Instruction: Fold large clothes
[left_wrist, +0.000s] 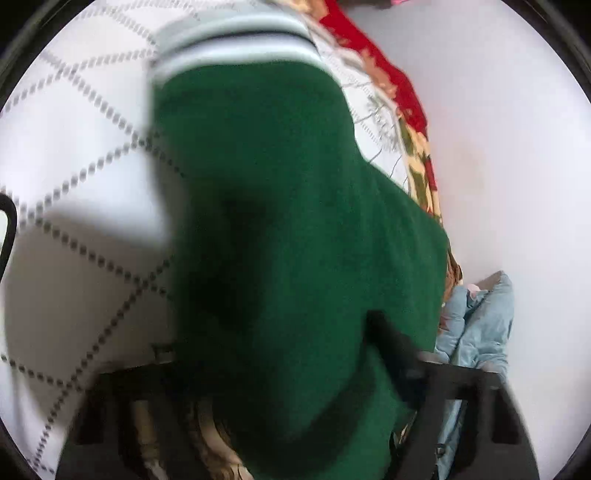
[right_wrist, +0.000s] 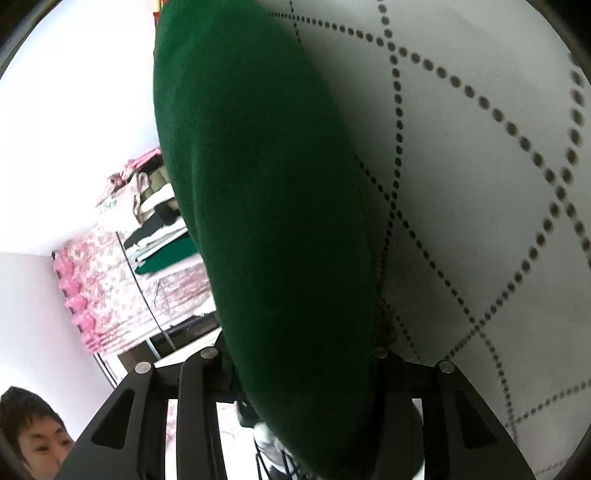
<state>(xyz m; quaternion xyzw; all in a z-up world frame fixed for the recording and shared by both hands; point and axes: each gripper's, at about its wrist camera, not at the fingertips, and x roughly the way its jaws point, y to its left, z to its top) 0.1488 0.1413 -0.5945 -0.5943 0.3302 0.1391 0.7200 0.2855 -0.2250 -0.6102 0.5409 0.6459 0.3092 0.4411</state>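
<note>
Mid-fold: left gripper (left_wrist: 295, 406) and right gripper (right_wrist: 295, 387), each part-open, clamp the green sweater (left_wrist: 288, 221); next, lay it flat on the bed (left_wrist: 74, 147).

Dark green knit garment (left_wrist: 288, 221), fuzzy, bunched into long thick fold. White ribbed band with dark stripes (left_wrist: 236, 40) at 12 o'clock. Lower end at 6 o'clock, draped over white dotted-diamond bedding (right_wrist: 480, 184).

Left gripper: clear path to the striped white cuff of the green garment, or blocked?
Probably clear. The striped cuff lies ahead of the left gripper on the quilted white cover; only the green garment itself, draped between the jaws, lies between.
</note>
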